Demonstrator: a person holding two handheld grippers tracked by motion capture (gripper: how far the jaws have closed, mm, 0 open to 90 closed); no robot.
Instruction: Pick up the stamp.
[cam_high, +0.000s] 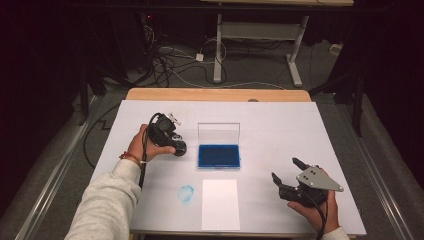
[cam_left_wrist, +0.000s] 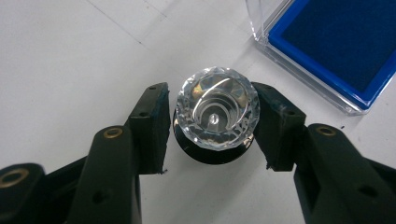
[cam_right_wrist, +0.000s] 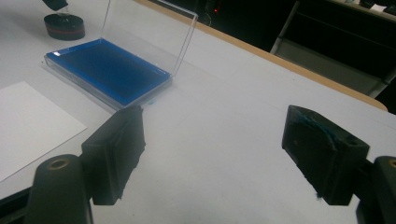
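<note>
**On the white table, left gripper pinches a crystal-topped stamp beside the ink pad**

On the table (cam_high: 280, 125), a white sheet covers almost the whole top, and a strip of bare wood shows along the far edge. Both grippers work over this sheet, the left one near the middle and the right one toward the person's near right corner.

Just to the right of the left gripper (cam_left_wrist: 212, 123) lies the ink pad (cam_high: 218, 155), a flat blue pad in a clear case whose lid stands upright along the far side. In the right gripper view the same pad lies ahead and to the left of the jaws, with bare table in between.

A blank sheet of paper (cam_high: 220, 204) lies nearer the person than the pad, between the two grippers. Beside the paper, on the left gripper's side, there is a faint blue smudge (cam_high: 186, 194) on the table cover.

The right gripper (cam_high: 291, 176) rests well apart from all of these. Its jaws stand spread wide, with nothing between them.

The stamp (cam_left_wrist: 216, 114) is the smallest item: a round black base topped by a faceted clear knob. It stands upright on the table between the left gripper's jaws, close to the near left corner of the ink pad. Those jaws are drawn in against the knob, one pad on each side, pinching it.
</note>
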